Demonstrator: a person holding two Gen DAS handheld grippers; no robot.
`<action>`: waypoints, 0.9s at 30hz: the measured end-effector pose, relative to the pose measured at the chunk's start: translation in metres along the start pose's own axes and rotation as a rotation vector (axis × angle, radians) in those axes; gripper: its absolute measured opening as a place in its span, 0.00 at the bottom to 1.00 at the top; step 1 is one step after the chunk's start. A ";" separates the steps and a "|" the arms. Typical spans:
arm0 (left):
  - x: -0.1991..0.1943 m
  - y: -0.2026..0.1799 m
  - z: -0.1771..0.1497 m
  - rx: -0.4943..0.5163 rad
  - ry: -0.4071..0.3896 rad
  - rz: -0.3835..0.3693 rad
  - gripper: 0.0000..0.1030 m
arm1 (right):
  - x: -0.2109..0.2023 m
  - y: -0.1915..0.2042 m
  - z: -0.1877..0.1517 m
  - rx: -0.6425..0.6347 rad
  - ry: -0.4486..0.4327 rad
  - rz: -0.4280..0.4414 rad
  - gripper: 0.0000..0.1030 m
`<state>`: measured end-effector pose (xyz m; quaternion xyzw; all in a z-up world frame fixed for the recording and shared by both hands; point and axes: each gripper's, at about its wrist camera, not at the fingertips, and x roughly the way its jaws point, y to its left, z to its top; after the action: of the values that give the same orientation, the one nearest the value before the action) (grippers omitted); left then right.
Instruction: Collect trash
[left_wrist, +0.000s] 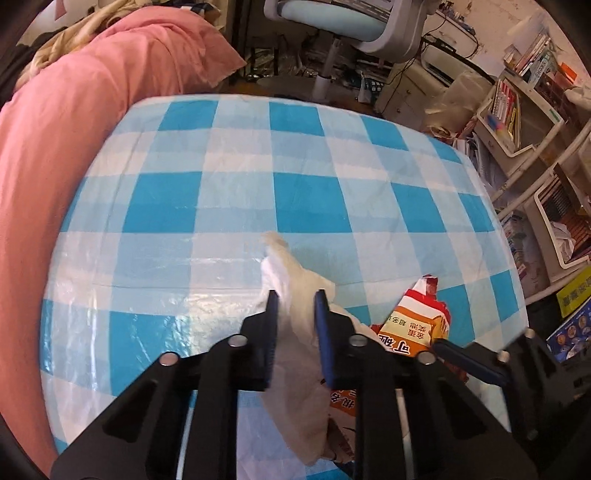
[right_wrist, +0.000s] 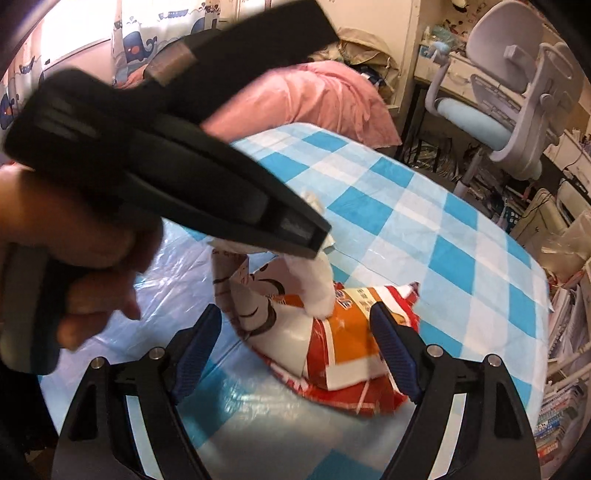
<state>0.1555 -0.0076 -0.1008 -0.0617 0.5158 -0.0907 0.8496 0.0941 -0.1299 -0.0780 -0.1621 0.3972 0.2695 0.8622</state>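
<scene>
My left gripper (left_wrist: 296, 301) is shut on a crumpled white tissue (left_wrist: 295, 332), which fills the gap between its blue pads and hangs below them. In the right wrist view the same gripper (right_wrist: 314, 242) crosses the upper left in a person's hand (right_wrist: 74, 240), with the tissue (right_wrist: 317, 291) dangling from its tip. Under the tissue an orange, red and white snack wrapper (right_wrist: 332, 350) lies on the checked tablecloth (right_wrist: 461, 258). My right gripper (right_wrist: 295, 325) stands open, one finger on each side of the wrapper (left_wrist: 417, 321).
The table wears a blue and white checked plastic cloth (left_wrist: 240, 177). Pink bedding (left_wrist: 74, 122) lies along its far left side. A light blue desk chair (right_wrist: 491, 110) stands behind the table, and crowded bookshelves (left_wrist: 517, 103) line the right.
</scene>
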 end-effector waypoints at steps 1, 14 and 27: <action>-0.002 0.000 0.000 0.001 -0.004 -0.007 0.13 | 0.004 0.002 -0.001 -0.004 0.020 0.002 0.72; -0.066 -0.011 -0.032 0.033 -0.088 -0.078 0.11 | -0.046 0.024 -0.032 -0.023 0.094 0.033 0.31; -0.084 -0.002 -0.090 0.058 -0.026 -0.105 0.13 | -0.090 0.065 -0.083 -0.153 0.142 0.022 0.32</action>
<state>0.0376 0.0081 -0.0689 -0.0651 0.4978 -0.1493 0.8519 -0.0428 -0.1496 -0.0652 -0.2418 0.4371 0.2964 0.8140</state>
